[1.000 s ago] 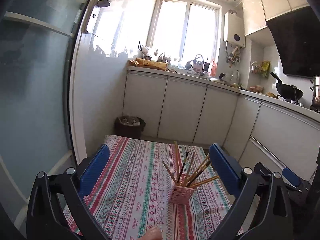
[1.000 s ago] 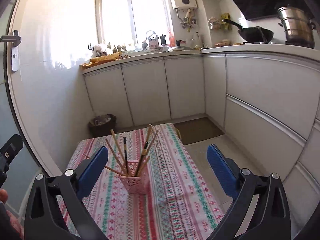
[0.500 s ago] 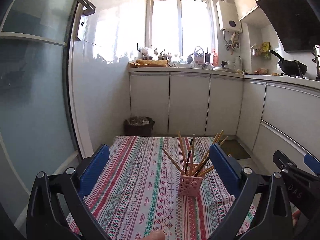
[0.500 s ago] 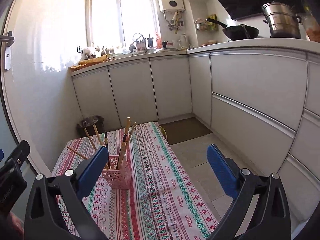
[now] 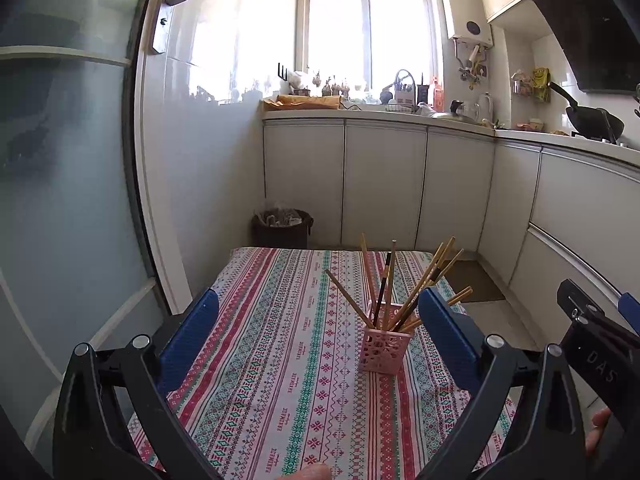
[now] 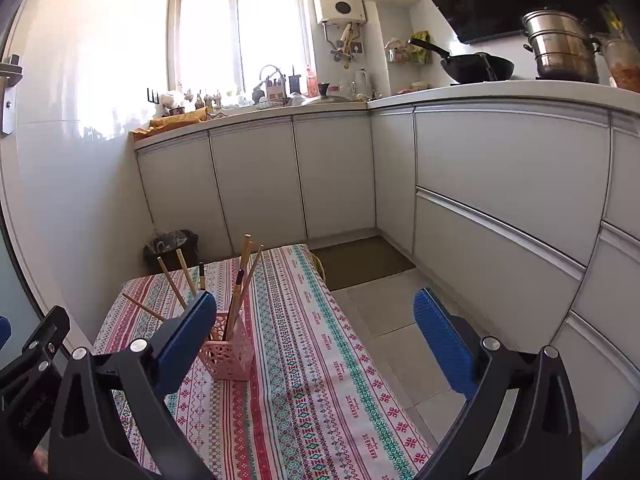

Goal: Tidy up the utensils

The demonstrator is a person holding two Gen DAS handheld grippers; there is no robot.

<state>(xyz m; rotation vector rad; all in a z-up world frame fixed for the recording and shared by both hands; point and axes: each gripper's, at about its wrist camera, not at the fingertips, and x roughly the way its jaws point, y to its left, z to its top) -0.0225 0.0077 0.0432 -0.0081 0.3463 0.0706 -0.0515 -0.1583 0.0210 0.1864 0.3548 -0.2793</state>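
Holder with chopsticks | ahead, between spread left tongs, untouched

The left gripper's blue pad hides the pink holder's nine o'clock side and several chopsticks' lower ends; windowsill clutter is indistinct.

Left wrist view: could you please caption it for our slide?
Open left claw above patterned tablecloth, facing pink holder of chopsticks.
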